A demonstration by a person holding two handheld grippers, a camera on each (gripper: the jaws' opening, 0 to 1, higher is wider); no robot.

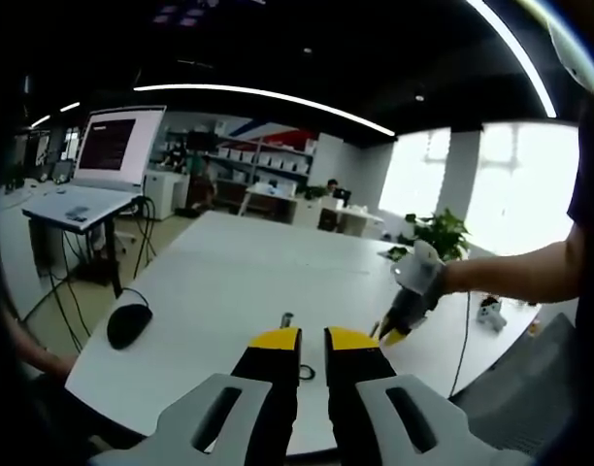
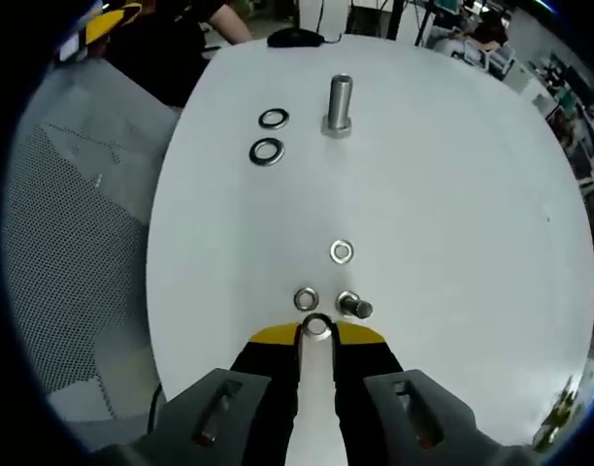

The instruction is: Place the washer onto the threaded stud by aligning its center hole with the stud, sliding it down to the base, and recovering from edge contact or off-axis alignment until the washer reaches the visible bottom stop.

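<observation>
In the right gripper view, the right hand-held gripper (image 2: 316,333) is closed on one washer (image 2: 317,326), pinched at its yellow tips just above the white desk (image 2: 452,194). Just beyond the tips stands a small stud (image 2: 353,307), with a second washer (image 2: 306,299) lying flat to its left and a third (image 2: 342,252) a little farther off. At the far end of the desk stands a larger stud (image 2: 340,103), with two bigger washers (image 2: 270,136) lying to its left. That makes five washers and two studs in all. A black mouse (image 2: 293,38) lies at the far edge.

In the left gripper view, the left hand-held gripper (image 1: 313,342) hovers over the desk with its jaws a narrow gap apart, holding nothing.
</observation>
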